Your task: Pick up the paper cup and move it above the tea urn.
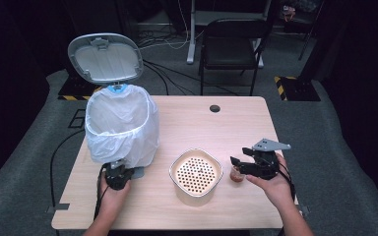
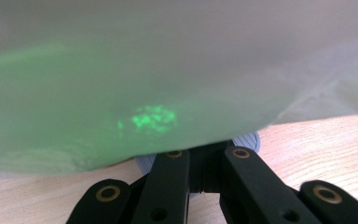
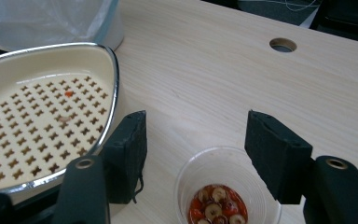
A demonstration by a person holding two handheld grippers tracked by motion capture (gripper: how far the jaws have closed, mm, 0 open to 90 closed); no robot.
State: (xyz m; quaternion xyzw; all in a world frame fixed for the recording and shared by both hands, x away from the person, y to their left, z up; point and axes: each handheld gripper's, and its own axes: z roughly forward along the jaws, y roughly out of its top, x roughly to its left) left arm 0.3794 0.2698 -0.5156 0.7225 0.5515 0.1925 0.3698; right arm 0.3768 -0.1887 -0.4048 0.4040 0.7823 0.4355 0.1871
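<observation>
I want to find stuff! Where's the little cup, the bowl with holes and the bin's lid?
little cup (image 3: pixel 223 175), right gripper view, on its clear rim.
bowl with holes (image 1: pixel 196 172), high view, on its holed floor.
bin's lid (image 1: pixel 105 59), high view, on its inner face.

Clear cup of red slices stands upright.

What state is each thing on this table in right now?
Bin lid: flipped up, open.
White bin liner: fitted over the rim.
Strainer bowl: upright, almost empty, a few scraps.
Clear cup: upright, red liquid and sliced bits inside.
Left hand-held gripper: shut, at the bin's base.
Right hand-held gripper: open, pads either side of the cup, not touching.
</observation>
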